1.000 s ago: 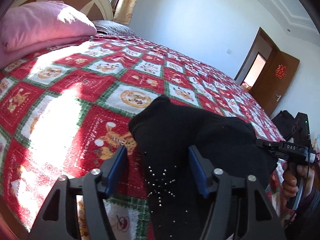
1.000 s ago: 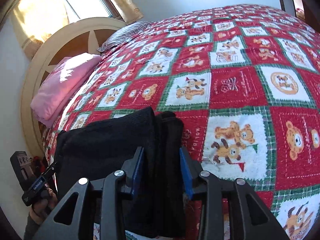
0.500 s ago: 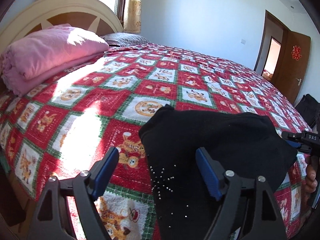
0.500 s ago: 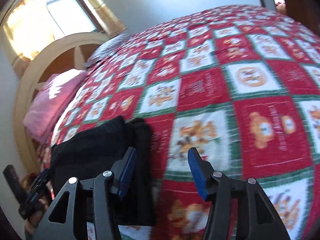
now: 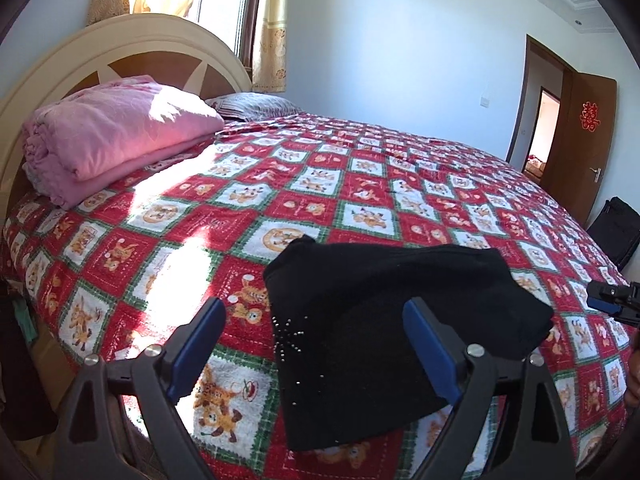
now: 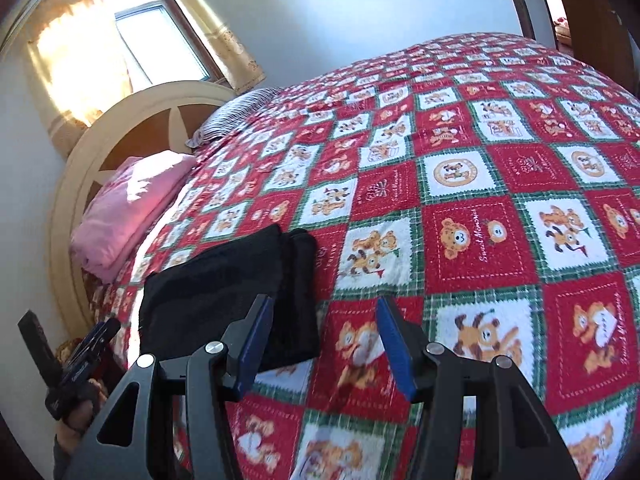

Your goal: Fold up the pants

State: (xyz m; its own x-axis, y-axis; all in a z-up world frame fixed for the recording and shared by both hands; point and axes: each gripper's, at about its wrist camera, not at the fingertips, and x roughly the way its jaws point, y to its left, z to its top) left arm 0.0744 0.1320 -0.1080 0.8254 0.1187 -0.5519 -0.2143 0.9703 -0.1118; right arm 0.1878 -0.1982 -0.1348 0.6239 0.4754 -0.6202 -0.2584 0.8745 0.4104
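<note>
Sunlit bedroom walls in pale white frame a wide bed covered by a red, green and white checked quilt printed with teddy bears [image 5: 360,184] [image 6: 500,216]. Beyond the left gripper [image 5: 316,340], at the far left, stands one cream arched wooden headboard [image 5: 120,48], with one folded pink blanket [image 5: 116,136] stacked in front of it and one striped grey pillow [image 5: 256,102] beside that. One window with yellow patterned curtains [image 5: 272,28] glows behind the headboard, and one brown wooden door [image 5: 584,140] stands open far to the right.

One pair of folded black knit pants [image 5: 384,320] [image 6: 224,292] lies flat on the quilt, near the bed's front edge, directly ahead of the left gripper and partly between its two blue-padded fingers [image 5: 196,344]. A small cluster of silver studs dots the fabric's near left part.

Both grippers hover above the bed, spread wide and holding nothing. The right gripper [image 6: 324,340] points over bare quilt, with the pants ahead to its left, just past its left finger. Each gripper appears at the edge of the other's view, held in a hand.
</note>
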